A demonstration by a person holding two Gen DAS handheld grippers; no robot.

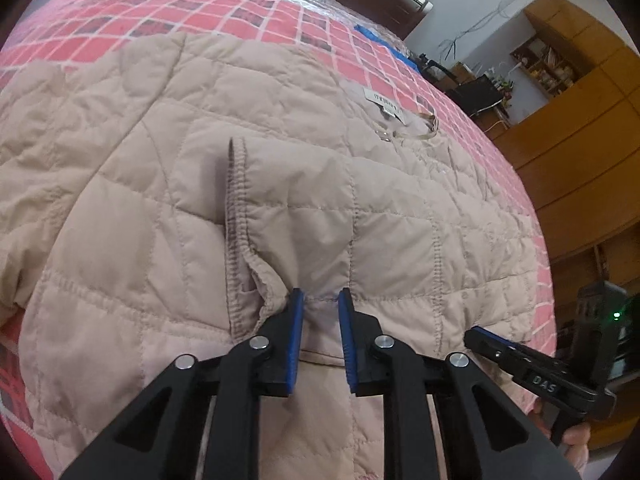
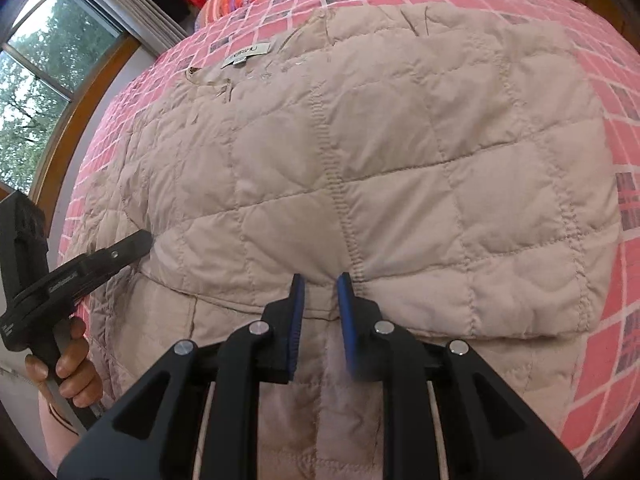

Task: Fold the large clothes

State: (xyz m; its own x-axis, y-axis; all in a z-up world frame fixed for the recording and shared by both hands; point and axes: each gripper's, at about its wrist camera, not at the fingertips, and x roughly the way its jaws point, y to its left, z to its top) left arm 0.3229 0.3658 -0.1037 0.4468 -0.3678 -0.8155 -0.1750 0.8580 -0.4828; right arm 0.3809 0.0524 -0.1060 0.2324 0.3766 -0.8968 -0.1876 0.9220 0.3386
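In the left wrist view, a beige quilted jacket (image 1: 280,184) is seen spread over a bed covered by a pink checked bedspread (image 1: 248,12). A white neck label (image 1: 382,106) is seen at the far collar. The left tongs (image 1: 321,300) are held narrowly parted at the jacket's near folded edge, with a ridge of fabric lying between the blue pads (image 1: 297,336); whether the fabric is clamped cannot be told. The right tongs (image 1: 478,334) are seen at the lower right, tips touching the jacket's edge.

In the right wrist view, the same jacket (image 2: 380,168) is seen filling the frame on the bedspread (image 2: 608,92). The right tongs (image 2: 321,286) are set narrowly apart at the folded edge, beside a stitched seam (image 2: 340,196); a grip cannot be confirmed. The left tongs (image 2: 146,240) are seen at the left, held by a hand (image 2: 68,364), tips against the jacket's side. A window (image 2: 36,68) is seen beyond.
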